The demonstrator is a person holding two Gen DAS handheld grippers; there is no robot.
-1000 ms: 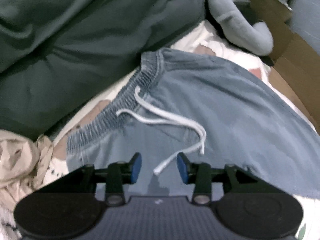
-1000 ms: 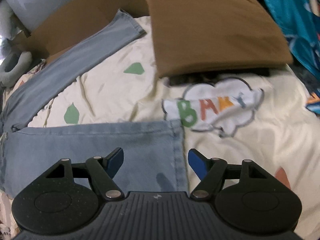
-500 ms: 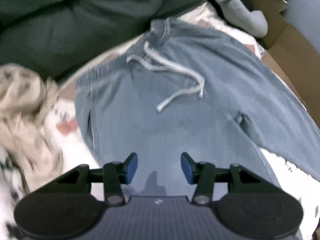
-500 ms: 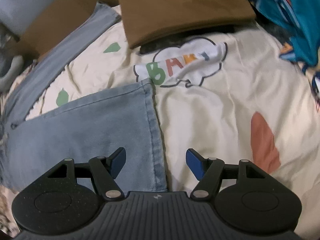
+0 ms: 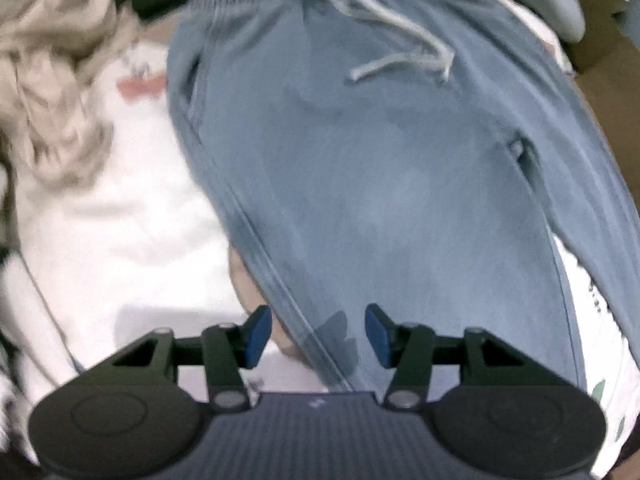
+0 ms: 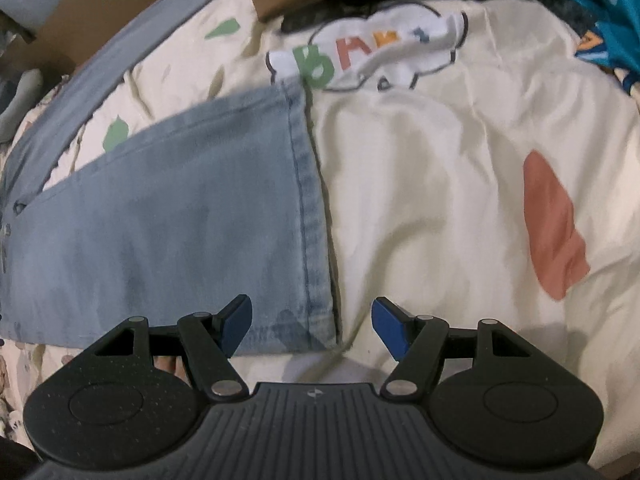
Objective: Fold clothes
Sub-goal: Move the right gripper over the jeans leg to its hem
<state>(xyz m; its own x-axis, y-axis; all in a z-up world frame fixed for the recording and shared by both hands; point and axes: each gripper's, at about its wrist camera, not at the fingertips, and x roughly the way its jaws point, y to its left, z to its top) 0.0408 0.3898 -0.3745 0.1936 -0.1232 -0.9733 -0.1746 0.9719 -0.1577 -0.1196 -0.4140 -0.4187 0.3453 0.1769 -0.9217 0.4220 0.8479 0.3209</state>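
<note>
Trousers (image 5: 392, 184) flat on bedsheet (image 6: 420, 200), both tools (image 5: 319, 334) (image 6: 311, 326) spread apart over their edges.

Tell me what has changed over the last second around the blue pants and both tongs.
The left tongs pulled back from the drawstring down to the pants' side seam. The right tongs moved to the near corner of the leg hem. Nothing was gripped or released. Both tongs stayed open; the pants stayed flat on the bedsheet.
</note>
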